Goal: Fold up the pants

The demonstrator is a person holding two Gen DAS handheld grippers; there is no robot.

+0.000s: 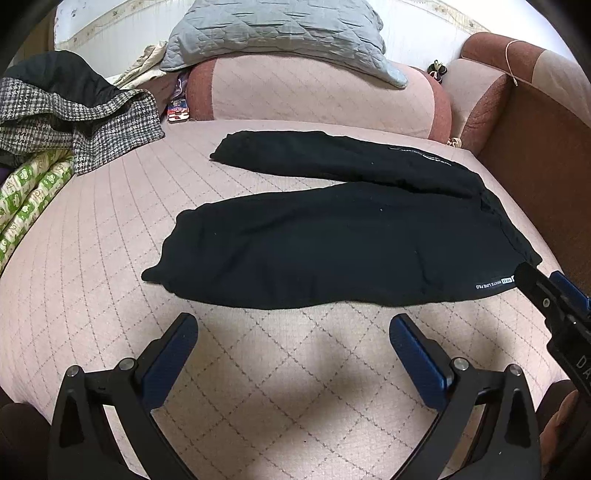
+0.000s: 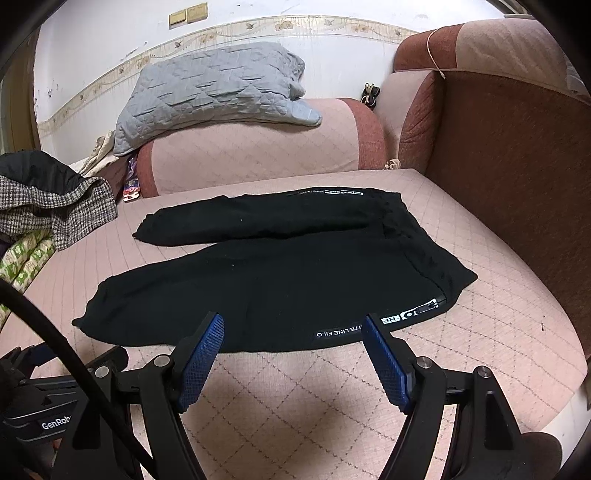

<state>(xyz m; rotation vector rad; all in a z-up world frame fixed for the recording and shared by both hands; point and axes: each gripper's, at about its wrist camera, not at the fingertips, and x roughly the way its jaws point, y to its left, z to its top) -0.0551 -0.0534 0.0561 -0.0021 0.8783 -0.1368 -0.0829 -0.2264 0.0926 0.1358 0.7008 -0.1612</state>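
Plainly, white "LINE FILO" lettering along black pants [image 2: 280,280] hem

One black pants [image 1: 332,243] (two legs), one grey pillow [image 1: 280,33], two grippers [image 1: 293,332]

Left wrist view: looks forward and downward past the left gripper [image 1: 293,363], near the pants [image 1: 332,254].
Right wrist view: same heading past the right gripper [image 2: 293,360], closer.
Shared: pants [image 2: 280,291], sofa seat [image 2: 498,295].
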